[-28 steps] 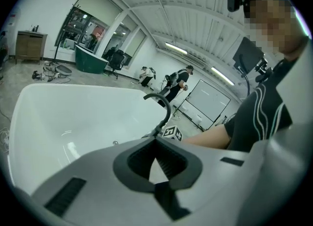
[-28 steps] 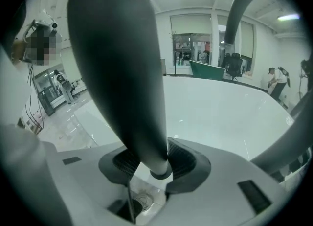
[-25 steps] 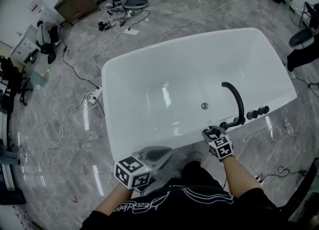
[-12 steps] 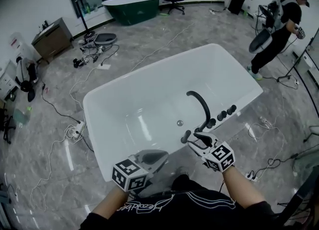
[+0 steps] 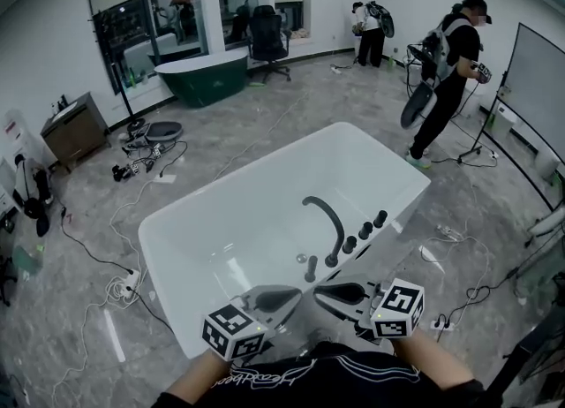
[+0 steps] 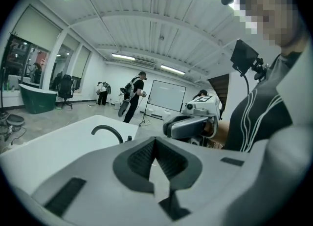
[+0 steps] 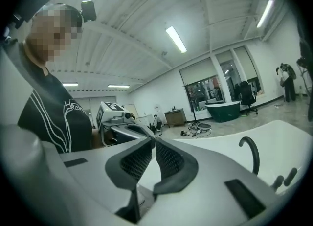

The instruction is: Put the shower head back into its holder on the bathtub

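The white bathtub (image 5: 177,260) fills the middle of the head view. A black curved spout (image 5: 328,216) and a row of black knobs (image 5: 364,230) stand on its near right rim. The small black shower head (image 5: 311,267) stands upright on that rim beside the spout's base, apart from both grippers. My left gripper (image 5: 290,295) is shut and empty, held close to my body. My right gripper (image 5: 323,292) faces it tip to tip; its jaws are closing with nothing between them. The spout (image 6: 108,132) shows in the left gripper view, and the spout (image 7: 252,149) also shows in the right gripper view.
Cables (image 5: 124,287) trail over the grey floor left of the tub. A dark green tub (image 5: 201,75), an office chair (image 5: 265,40) and a wooden cabinet (image 5: 75,132) stand at the back. A person (image 5: 446,71) stands behind the tub, near a whiteboard (image 5: 534,88).
Both grippers rose from the tub's near rim toward my body. The right gripper drew away from the shower head on the rim and its jaws came together. The head view tilted up.
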Available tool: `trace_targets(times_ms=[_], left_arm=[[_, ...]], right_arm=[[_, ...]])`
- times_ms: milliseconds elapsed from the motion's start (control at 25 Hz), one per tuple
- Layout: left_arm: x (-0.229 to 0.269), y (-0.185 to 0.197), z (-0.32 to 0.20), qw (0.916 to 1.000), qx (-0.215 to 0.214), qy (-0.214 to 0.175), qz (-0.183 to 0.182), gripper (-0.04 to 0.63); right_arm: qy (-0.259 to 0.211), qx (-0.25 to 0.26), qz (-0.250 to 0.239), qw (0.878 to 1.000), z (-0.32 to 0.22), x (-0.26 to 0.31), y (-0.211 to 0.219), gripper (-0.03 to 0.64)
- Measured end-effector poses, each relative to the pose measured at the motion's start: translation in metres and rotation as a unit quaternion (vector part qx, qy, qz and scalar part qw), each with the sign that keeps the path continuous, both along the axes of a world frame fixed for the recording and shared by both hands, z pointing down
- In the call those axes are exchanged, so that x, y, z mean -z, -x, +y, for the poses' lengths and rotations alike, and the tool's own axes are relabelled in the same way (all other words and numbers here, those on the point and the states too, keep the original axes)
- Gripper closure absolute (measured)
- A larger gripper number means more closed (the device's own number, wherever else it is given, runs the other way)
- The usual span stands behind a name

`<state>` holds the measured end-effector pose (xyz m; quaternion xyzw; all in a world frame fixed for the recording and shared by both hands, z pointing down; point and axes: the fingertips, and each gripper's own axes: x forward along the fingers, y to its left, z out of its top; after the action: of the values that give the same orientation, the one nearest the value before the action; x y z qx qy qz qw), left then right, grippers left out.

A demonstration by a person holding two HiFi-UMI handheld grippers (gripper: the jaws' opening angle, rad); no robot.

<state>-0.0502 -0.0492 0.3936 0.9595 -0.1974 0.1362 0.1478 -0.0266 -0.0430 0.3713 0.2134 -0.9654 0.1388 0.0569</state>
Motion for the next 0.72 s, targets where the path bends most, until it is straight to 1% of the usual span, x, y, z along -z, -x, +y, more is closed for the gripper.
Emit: trace_targets(times_ms=[80,160,520,720], left_arm=[[0.001,-0.003,0.005,0.9999,-0.003,0.004,0.009,0.591],[0.001,-0.007,0.009,0.9998,-0.009,0.011,0.015,0.591],[0.001,-0.011,0.021,0.9997,-0.018,0.012,0.012,0.591],[0.001,-0.006,0.023,0.9999,-0.012,0.011,0.006,0.591]], right_arm=[[-0.012,-0.001,0.009,1.0,0.006,0.003,0.001,0.588],[-0.012,-0.005,0.012,1.0,0.01,0.001,-0.001,0.594],[-0.005,-0.012,-0.002,1.0,0.017,-0.002,-0.001,0.595],[-0.003,-0.012,-0.008,1.0,0.019,-0.003,0.004,0.597]])
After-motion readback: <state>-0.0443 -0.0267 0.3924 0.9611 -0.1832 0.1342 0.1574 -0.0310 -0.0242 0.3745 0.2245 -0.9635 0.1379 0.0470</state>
